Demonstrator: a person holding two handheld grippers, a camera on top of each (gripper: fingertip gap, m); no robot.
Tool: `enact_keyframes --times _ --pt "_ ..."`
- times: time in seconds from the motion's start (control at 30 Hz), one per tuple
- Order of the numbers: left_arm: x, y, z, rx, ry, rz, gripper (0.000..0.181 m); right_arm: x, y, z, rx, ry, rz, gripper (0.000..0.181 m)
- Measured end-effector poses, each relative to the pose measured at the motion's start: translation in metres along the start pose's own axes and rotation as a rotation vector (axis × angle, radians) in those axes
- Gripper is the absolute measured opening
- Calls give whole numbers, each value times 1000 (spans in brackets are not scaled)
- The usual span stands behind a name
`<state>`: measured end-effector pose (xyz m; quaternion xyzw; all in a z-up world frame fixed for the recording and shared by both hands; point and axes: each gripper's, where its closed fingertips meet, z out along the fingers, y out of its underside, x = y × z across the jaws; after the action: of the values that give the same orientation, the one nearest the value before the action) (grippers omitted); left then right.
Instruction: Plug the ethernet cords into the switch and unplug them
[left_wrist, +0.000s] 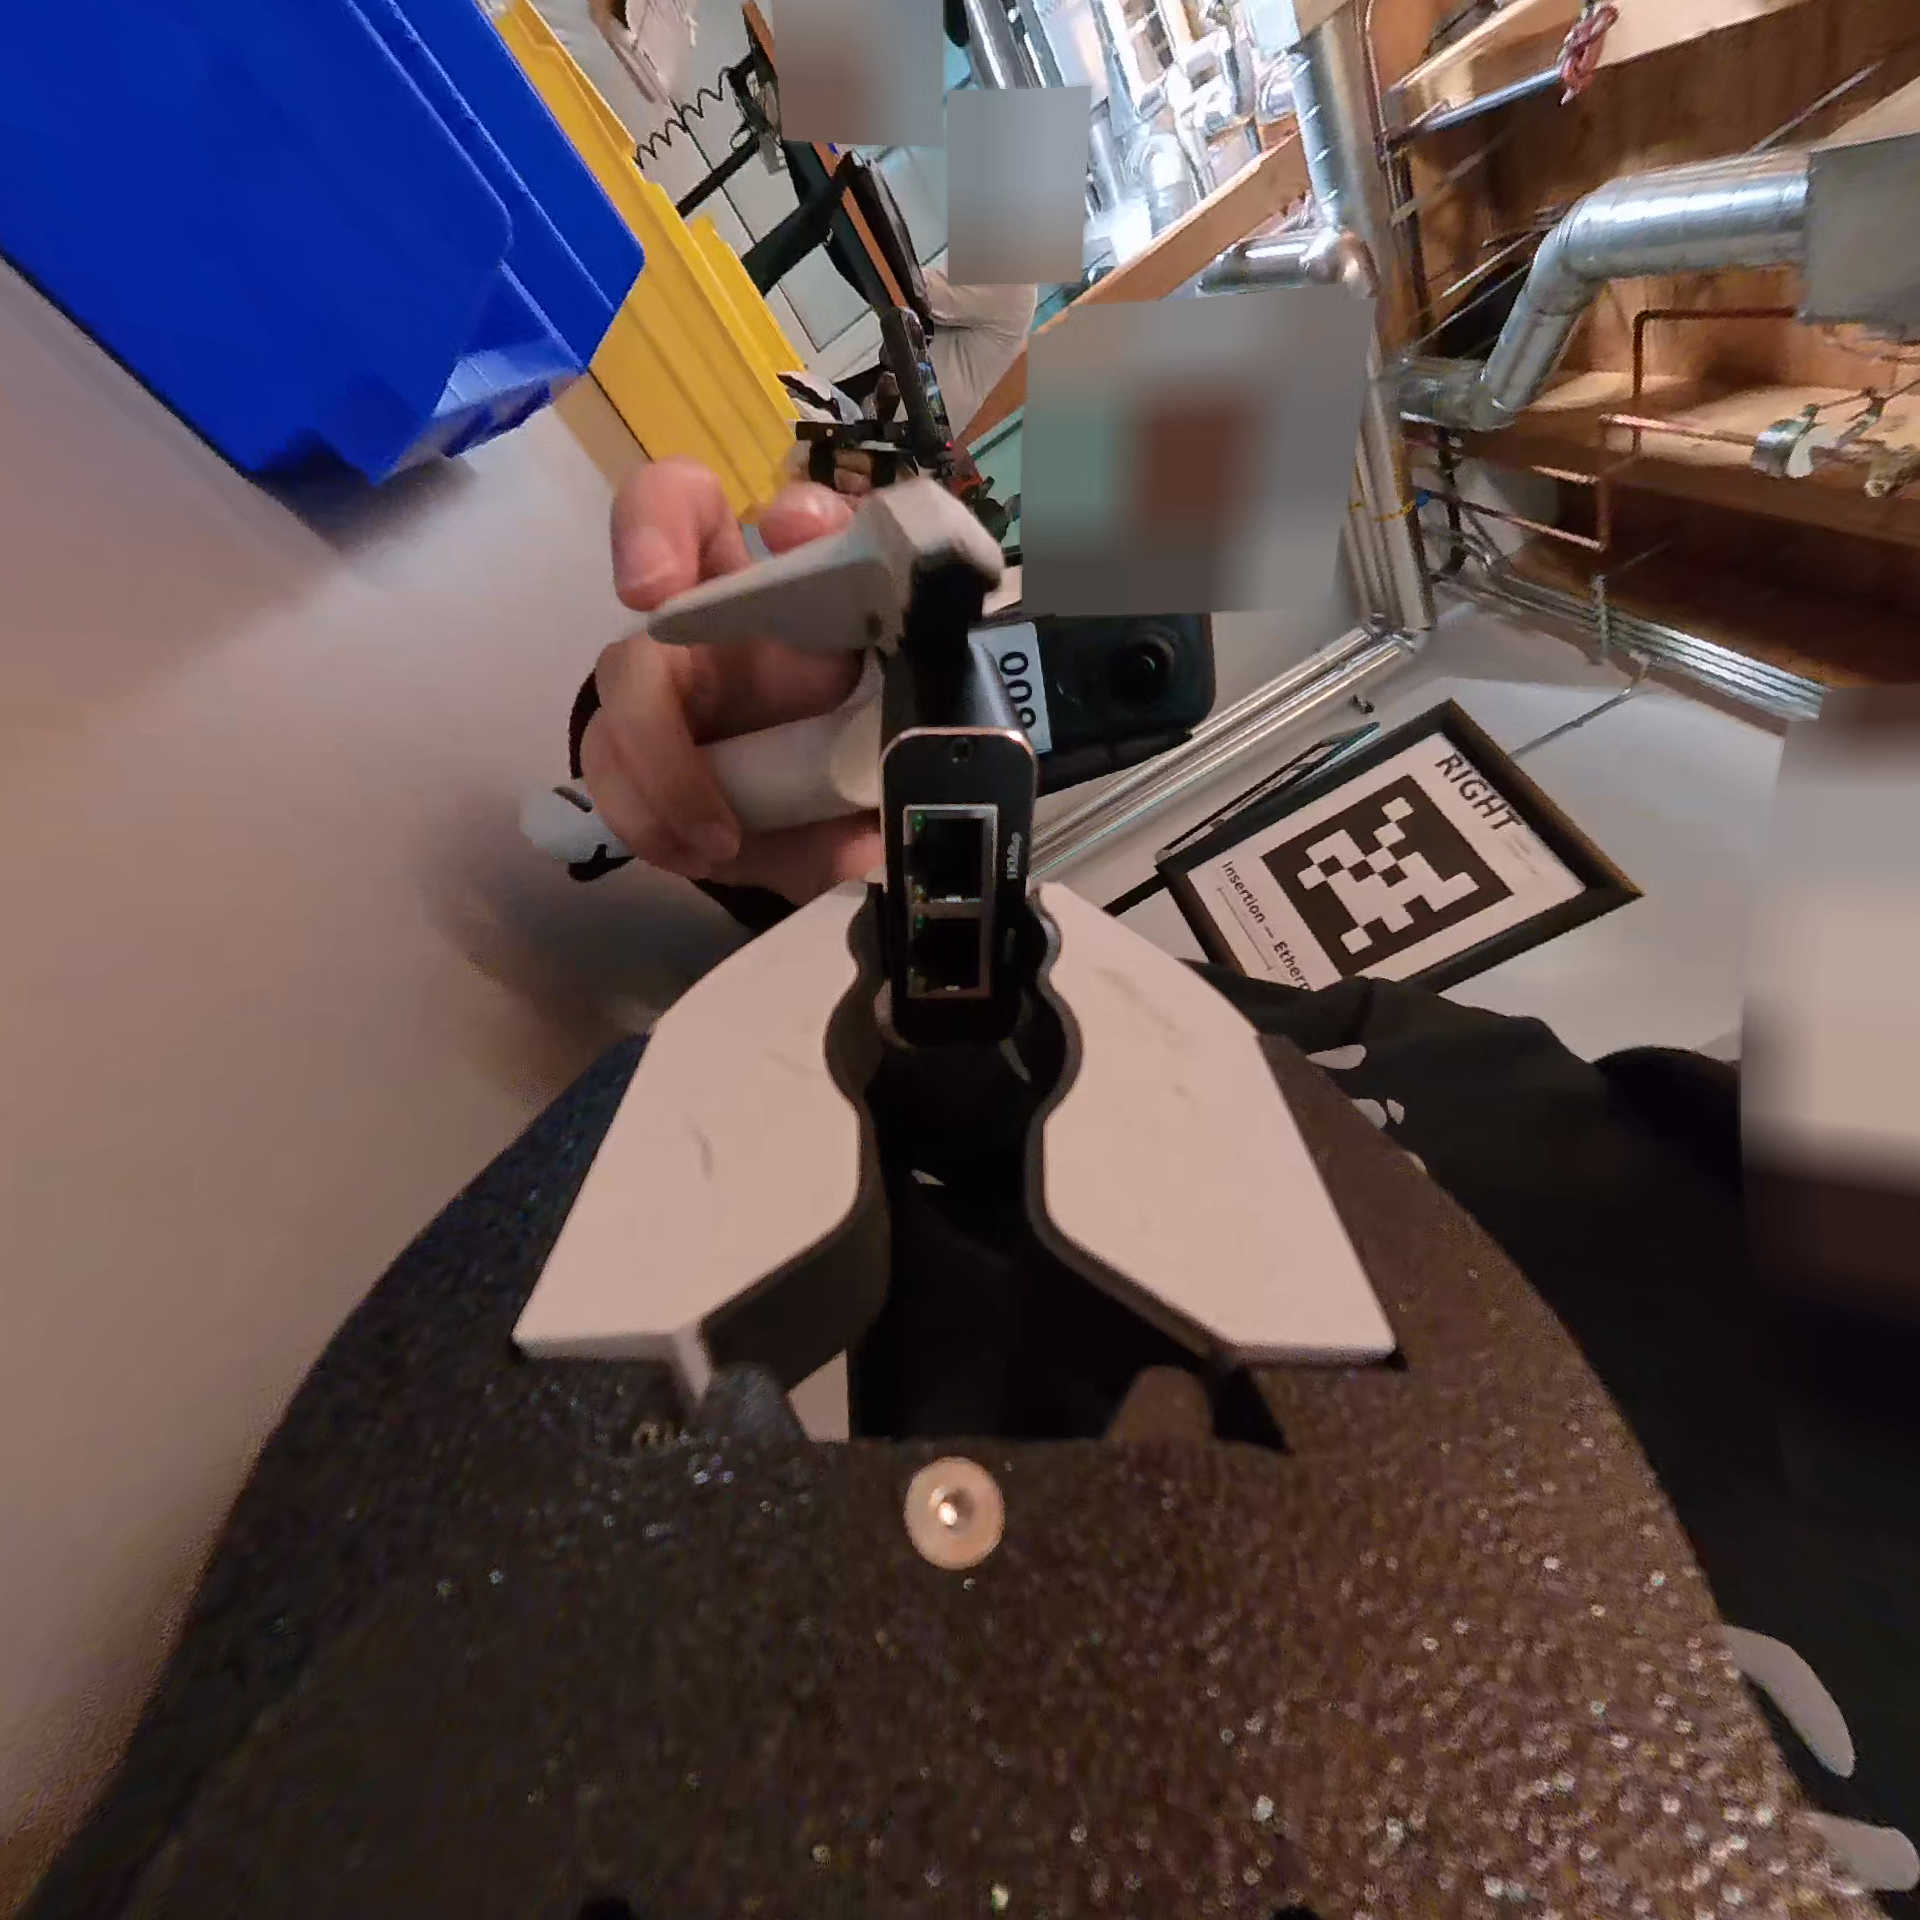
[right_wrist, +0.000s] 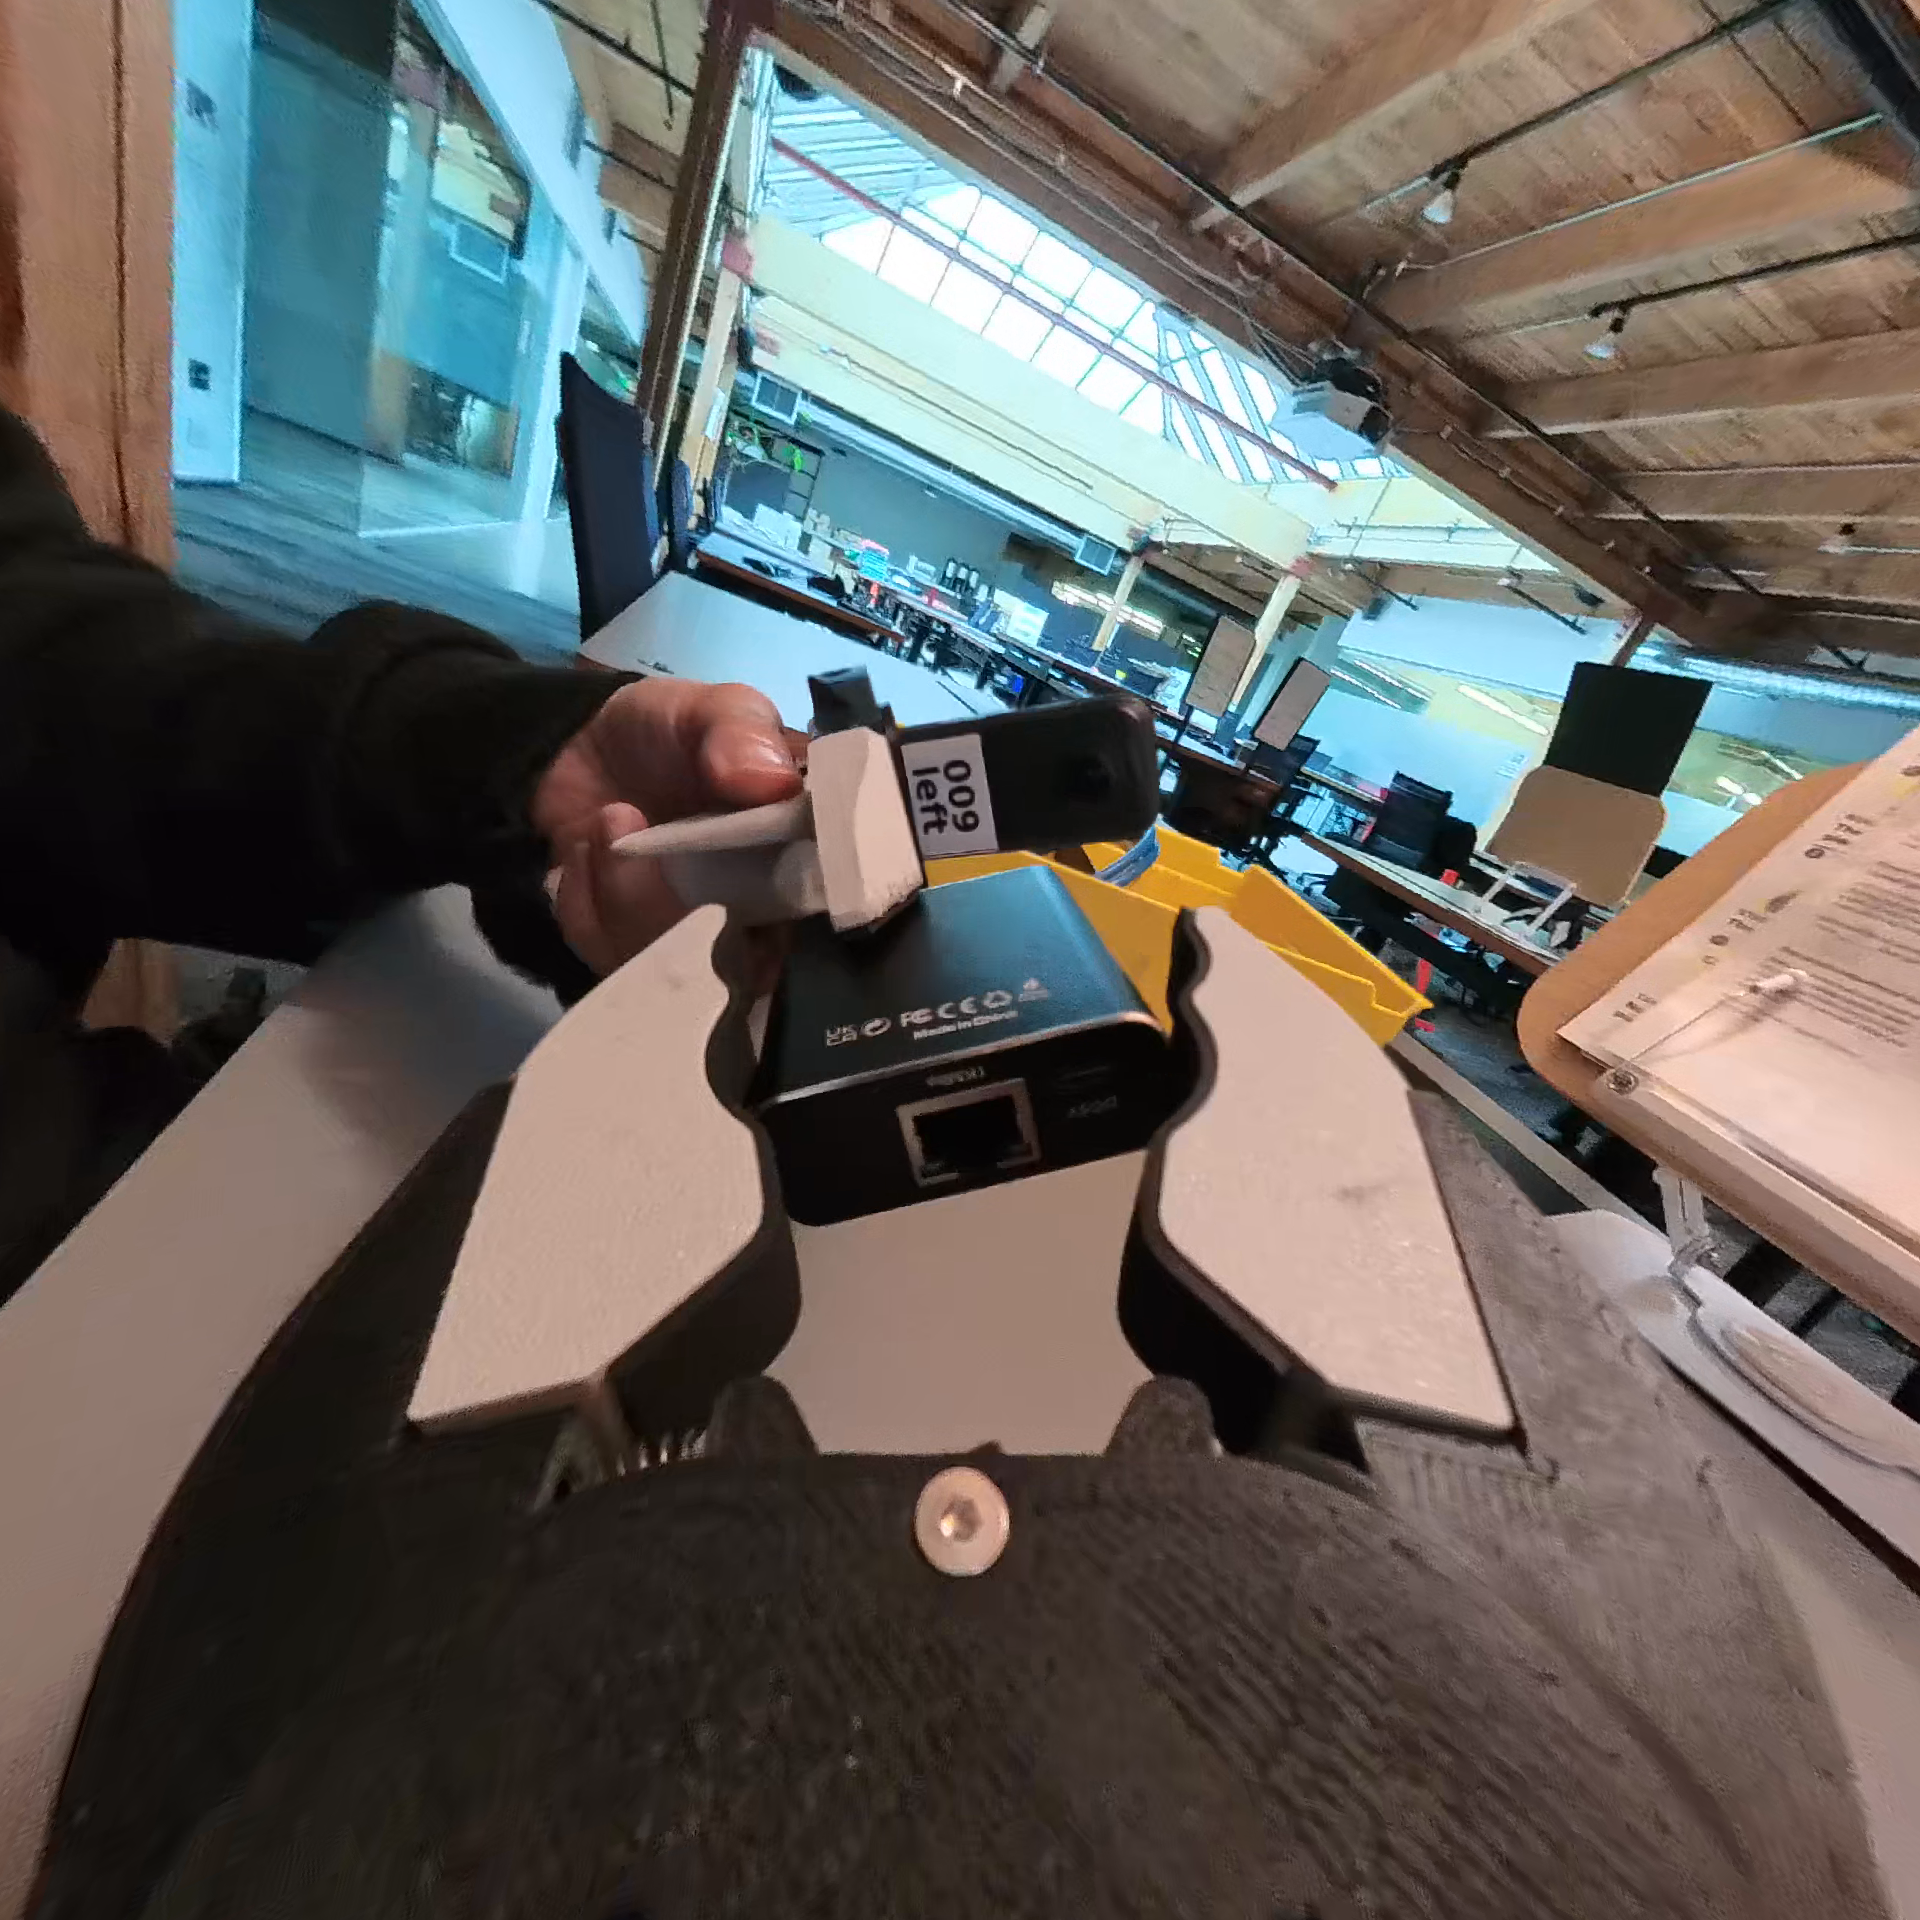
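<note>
Two grippers clamp one black switch (right_wrist: 966, 1143), which is held in the air and rests on nothing. The left gripper (left_wrist: 956, 925) is closed across its thin faces, with the two-port end towards that camera. The right gripper (right_wrist: 956, 956) is closed across its wide sides, with the single-port end facing it. All three ports visible are empty, and no cord can be made out with certainty.

Risks, as judged:
- The grips are crossed. If either hand twists or pulls, the smooth case could lever out of the other jaws and drop.
- Each gripper's own fingers flank the port it faces, so a plug has a narrow way in.
- With both grippers occupied, one must let go to fetch a cord.

Clearance: the white table (left_wrist: 208, 831) lies below. A blue bin (left_wrist: 312, 229) and a yellow bin (right_wrist: 1288, 956) stand beyond the switch. A framed marker card (left_wrist: 1392, 862) and a document stand (right_wrist: 1766, 987) close off one side.
</note>
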<state>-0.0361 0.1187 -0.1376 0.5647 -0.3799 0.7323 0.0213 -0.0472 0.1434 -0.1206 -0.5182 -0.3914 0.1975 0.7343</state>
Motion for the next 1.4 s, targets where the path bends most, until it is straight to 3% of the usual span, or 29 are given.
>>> enact_keyframes --times 0.2,0.37,0.53,0.67,0.77,0.83,0.93,1.03,1.1,1.17,1.3,1.4 --pt "-3 2 2 14 -18 -52 23 0 9 0 -33 21 -71 76" --pt "-13 -12 -4 96 -127 -32 24 13 31 4 -196 84 64 76" --pt "-11 -25 -14 82 -381 320 32 20 25 -2 -108 89 273 76" --pt "9 -47 -57 60 -700 769 37 31 31 -14 -94 103 366 76" --pt "12 -63 -130 -102 -1094 1130 41 34 29 -16 -69 90 412 75" --pt "0 -63 -181 -326 -1288 1277 41 35 29 -16 -61 81 430 75" --pt "-29 -68 -235 -622 -1420 1410 41 35 28 -17 -50 68 448 75" --pt "-57 -78 -267 -904 -1493 1618 43 35 28 -18 -44 60 456 75" --pt "-75 -78 -282 -1142 -1503 1684 46 33 26 -18 -32 43 456 75" --pt "-89 -77 -286 -1294 -1458 1723 44 30 24 -18 -21 17 453 75" --pt "-102 -88 -274 -1326 -1406 1850 42 21 12 -20 63 -81 514 75" --pt "-109 -90 -268 -1351 -1370 1886 22 17 2 -23 121 -145 555 75"
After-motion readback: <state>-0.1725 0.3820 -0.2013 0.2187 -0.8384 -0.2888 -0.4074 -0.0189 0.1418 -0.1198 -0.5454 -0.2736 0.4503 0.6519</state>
